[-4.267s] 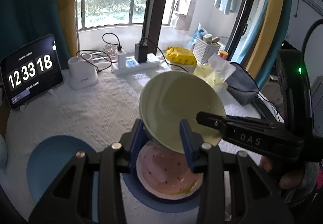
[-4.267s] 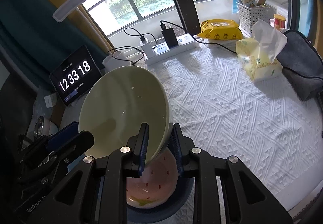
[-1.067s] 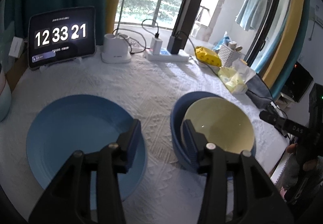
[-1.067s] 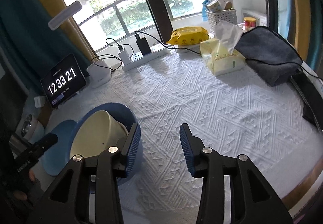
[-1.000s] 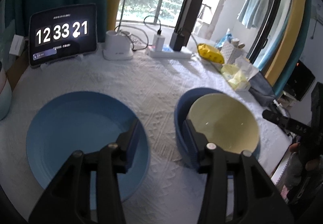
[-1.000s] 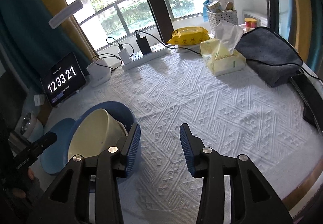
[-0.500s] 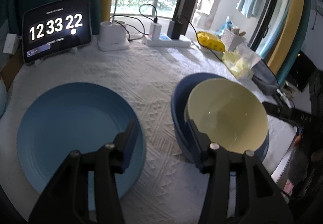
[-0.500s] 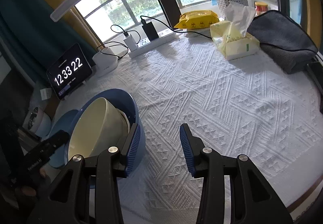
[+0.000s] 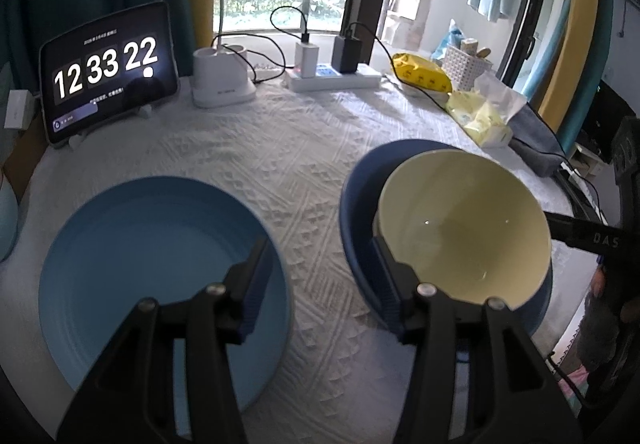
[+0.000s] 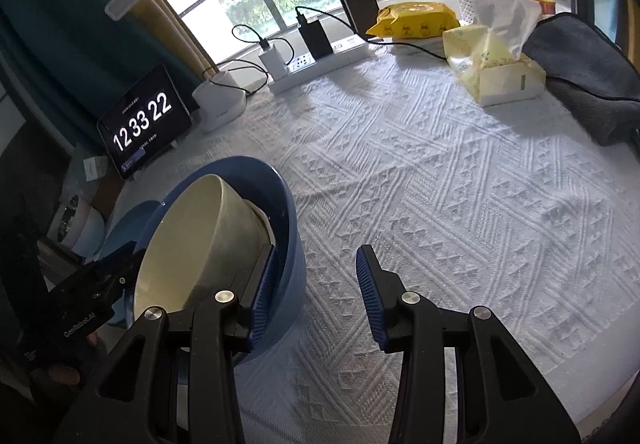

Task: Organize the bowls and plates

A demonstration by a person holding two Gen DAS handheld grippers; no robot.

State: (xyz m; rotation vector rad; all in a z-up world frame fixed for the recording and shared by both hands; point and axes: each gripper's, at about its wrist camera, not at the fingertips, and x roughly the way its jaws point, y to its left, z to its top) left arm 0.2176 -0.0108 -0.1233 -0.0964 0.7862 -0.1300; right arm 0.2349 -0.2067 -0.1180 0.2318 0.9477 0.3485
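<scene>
Your left tongs [image 9: 320, 272] hang over the worktop [image 9: 304, 164] with the jaws apart, nothing pressed between them; they have just been opening a little. One finger sits over the blue plate [image 9: 160, 268], the other against the near outer wall of the dark blue bowl [image 9: 356, 212]. Your right tongs [image 10: 316, 280] stand apart too, gripping nothing, left finger just beside that same bowl's wall, right finger over bare cloth.

Count with me: one blue plate lying flat at the left, one dark blue bowl to its right, and one cream bowl [image 9: 464, 228] nested inside it, tilted. In the right wrist view a pale rim shows under the cream bowl; you cannot tell what it is.

Along the far edge: one tablet clock [image 9: 108, 72], one white lamp base [image 9: 222, 84], one power strip [image 9: 332, 78] with two chargers, one yellow packet [image 9: 420, 74], one white basket [image 9: 466, 64], one tissue pack [image 10: 496, 68], one grey cloth [image 10: 584, 72]. All stand well apart from the dishes.
</scene>
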